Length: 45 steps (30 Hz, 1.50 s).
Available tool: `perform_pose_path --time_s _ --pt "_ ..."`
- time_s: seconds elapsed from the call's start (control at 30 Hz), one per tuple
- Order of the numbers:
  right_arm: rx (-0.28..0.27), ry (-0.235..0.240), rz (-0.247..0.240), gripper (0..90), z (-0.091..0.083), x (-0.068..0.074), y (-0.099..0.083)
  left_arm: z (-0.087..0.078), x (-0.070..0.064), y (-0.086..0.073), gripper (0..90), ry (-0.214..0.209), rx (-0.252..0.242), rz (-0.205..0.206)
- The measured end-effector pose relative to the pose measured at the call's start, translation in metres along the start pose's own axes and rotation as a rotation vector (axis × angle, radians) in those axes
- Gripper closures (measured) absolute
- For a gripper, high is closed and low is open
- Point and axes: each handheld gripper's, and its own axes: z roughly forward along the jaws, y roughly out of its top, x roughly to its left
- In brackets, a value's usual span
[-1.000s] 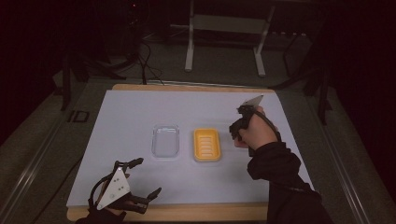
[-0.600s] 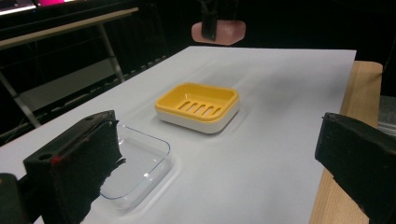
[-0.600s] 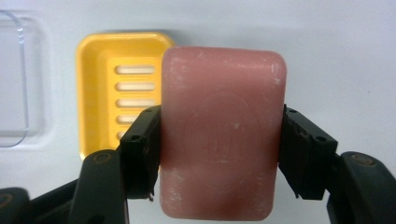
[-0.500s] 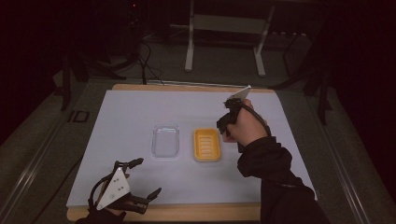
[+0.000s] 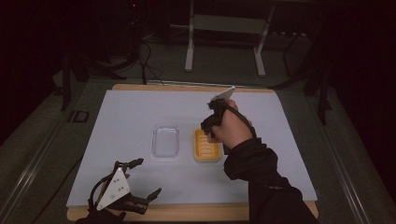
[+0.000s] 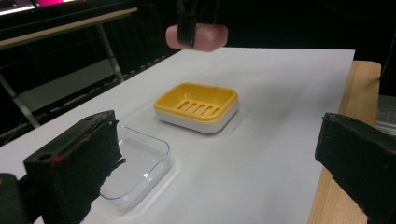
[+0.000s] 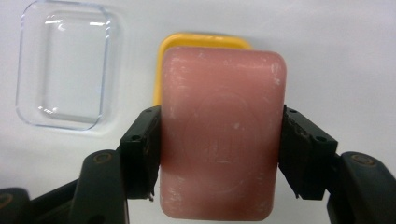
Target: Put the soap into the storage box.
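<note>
Gripping pink soap (image 7: 222, 140) – right gripper (image 7: 219, 154); yellow dish (image 6: 196, 107), clear tray (image 6: 135, 163) empty – left gripper (image 5: 140, 179) jaws spread.

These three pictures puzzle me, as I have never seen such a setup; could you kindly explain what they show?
A person works at a table with a handheld two-jaw gripper in each hand. One picture looks down from above; the other two come from cameras riding on the grippers. On the table lie a yellow soap dish and a clear plastic lid. The right gripper holds a pink soap bar above the dish. The left gripper rests open near the table's front edge.
</note>
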Motion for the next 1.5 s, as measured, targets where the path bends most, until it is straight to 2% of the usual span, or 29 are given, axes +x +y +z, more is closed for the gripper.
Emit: perform_pose_path --time_s 0.07,0.1,0.3,0.43,0.57,0.6,0.93,1.1,1.2,1.33,1.4,1.5 --pt "-0.004 0.007 -0.004 37.6 0.002 0.002 -0.001 0.000 0.000 0.000 0.6 0.000 0.000 0.000" --pt "0.005 0.013 -0.008 37.6 0.008 0.006 -0.002 0.000 0.000 0.000 0.6 -0.002 -0.005 -0.001" --pt "0.034 0.010 -0.006 37.6 0.028 0.011 -0.004 0.000 0.000 0.000 0.6 -0.001 -0.002 -0.002" --pt "0.057 -0.001 -0.007 37.6 0.045 0.011 -0.005 0.000 0.000 0.000 0.6 -0.003 -0.002 -0.002" --pt "0.073 -0.009 -0.004 37.6 0.056 0.010 -0.006 -0.001 0.000 0.000 0.6 -0.002 -0.001 0.000" --pt "0.078 -0.007 -0.003 37.6 0.064 0.009 -0.007 -0.001 0.000 0.000 0.6 -0.002 -0.001 0.001" --pt "0.112 -0.011 0.003 37.5 0.092 0.009 -0.008 -0.002 0.001 -0.001 0.7 -0.005 -0.003 -0.002" --pt "0.119 -0.019 0.012 37.4 0.100 0.007 -0.008 -0.002 0.001 -0.001 0.6 -0.004 -0.003 -0.003" --pt "0.098 -0.025 0.014 37.2 0.100 0.007 -0.007 -0.001 0.001 -0.001 0.6 -0.004 -0.002 -0.003" --pt "0.100 -0.035 -0.006 36.3 0.098 0.008 -0.006 -0.001 0.001 -0.001 0.6 -0.003 0.000 -0.002" --pt "0.106 -0.030 -0.025 32.5 0.093 0.010 -0.005 -0.001 0.001 -0.001 0.6 -0.003 0.001 -0.002" --pt "0.083 -0.023 -0.044 30.5 0.085 0.009 -0.004 -0.001 0.000 -0.001 0.6 -0.003 0.000 -0.002"
